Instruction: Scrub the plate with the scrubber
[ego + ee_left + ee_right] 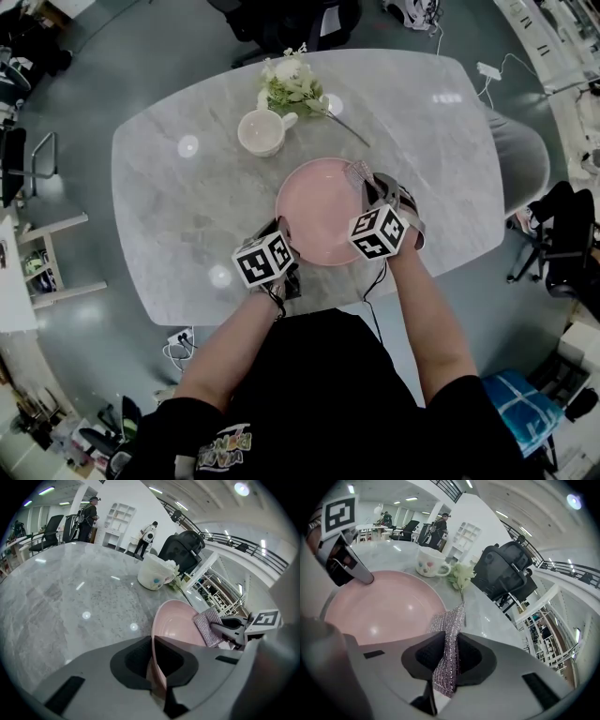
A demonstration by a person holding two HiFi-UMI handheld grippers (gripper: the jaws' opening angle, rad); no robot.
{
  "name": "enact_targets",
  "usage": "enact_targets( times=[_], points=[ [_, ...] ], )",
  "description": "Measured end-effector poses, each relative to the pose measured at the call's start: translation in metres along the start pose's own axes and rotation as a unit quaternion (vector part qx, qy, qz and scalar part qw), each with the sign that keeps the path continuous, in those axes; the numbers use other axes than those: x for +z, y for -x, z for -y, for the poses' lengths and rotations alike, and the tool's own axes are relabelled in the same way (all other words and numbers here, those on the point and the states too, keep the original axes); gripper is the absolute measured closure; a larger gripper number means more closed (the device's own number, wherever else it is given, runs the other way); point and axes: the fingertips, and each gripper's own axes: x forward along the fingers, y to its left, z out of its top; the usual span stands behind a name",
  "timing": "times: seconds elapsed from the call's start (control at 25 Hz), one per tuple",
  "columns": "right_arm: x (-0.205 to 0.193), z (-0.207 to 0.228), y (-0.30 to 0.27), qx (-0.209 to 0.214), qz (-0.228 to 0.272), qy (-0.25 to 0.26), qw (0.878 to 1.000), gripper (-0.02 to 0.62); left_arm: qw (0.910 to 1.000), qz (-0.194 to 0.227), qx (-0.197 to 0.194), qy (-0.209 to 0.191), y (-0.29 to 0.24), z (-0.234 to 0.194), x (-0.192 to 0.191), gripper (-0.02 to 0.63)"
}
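Observation:
A pink plate point(317, 211) lies on the grey marble table point(187, 206), near its front edge. My left gripper point(279, 232) is shut on the plate's near-left rim, and in the left gripper view the rim point(158, 665) runs between its jaws. My right gripper point(367, 186) is shut on a silvery mesh scrubber point(359, 172) at the plate's right edge. In the right gripper view the scrubber point(447, 637) hangs between the jaws, over the rim of the plate point(379, 606). The left gripper point(347, 564) shows across the plate.
A white mug point(261, 131) stands behind the plate, with a bunch of pale flowers point(292, 82) lying beyond it. A grey chair point(520, 159) is at the table's right end. The table's front edge runs just under my grippers.

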Motion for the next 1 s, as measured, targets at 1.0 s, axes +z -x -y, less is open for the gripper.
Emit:
enact_targets(
  times=[1.0],
  points=[
    [0.049,-0.137,0.072,0.234,0.079,-0.281,0.927,0.520,0.9993,0.024,0.023,0.015,0.003,0.002,0.003,0.578]
  ],
)
